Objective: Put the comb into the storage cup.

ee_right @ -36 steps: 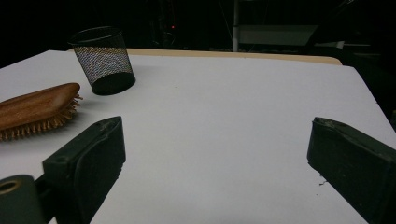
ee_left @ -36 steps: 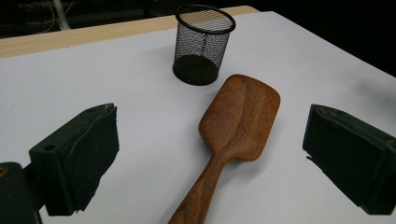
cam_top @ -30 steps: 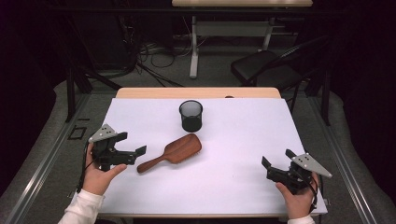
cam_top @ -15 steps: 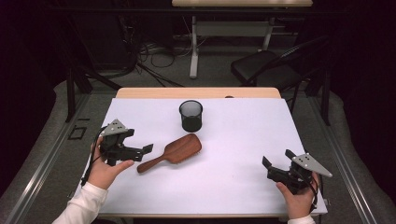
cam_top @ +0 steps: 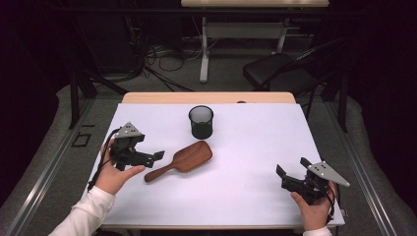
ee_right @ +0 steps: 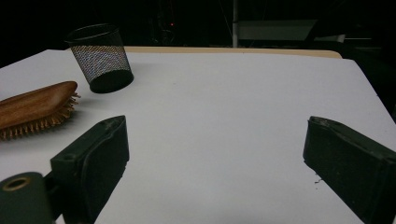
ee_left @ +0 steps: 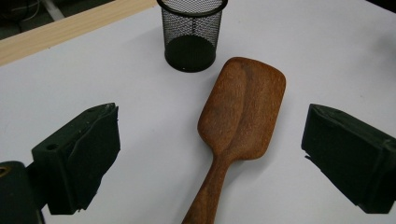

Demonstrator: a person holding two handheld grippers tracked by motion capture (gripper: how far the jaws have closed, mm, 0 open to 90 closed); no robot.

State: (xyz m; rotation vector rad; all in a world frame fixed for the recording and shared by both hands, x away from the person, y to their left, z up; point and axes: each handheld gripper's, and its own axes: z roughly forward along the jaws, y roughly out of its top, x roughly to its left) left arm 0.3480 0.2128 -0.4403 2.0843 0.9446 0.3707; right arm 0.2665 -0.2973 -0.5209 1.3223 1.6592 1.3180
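A brown wooden hairbrush [cam_top: 184, 160] lies bristles down on the white table cover [cam_top: 251, 142], its handle pointing toward the near left. My left gripper [cam_top: 156, 156] is open, just left of the handle end. In the left gripper view the brush [ee_left: 243, 107] lies between my open jaws [ee_left: 212, 116], with the handle running down between them and untouched. A black mesh cup [cam_top: 201, 121] stands upright behind the brush. My right gripper [cam_top: 291, 167] is open over the near right corner, with nothing between its jaws [ee_right: 217, 122].
The right gripper view shows the brush [ee_right: 35, 109] and the mesh cup [ee_right: 100, 56] far off to its left. A bare wooden strip [cam_top: 206, 97] runs along the table's far edge. A black chair [cam_top: 280, 73] and cables sit on the floor beyond.
My left gripper has moved right and a little forward, closing in on the brush handle. The right gripper, the brush and the cup have stayed put.
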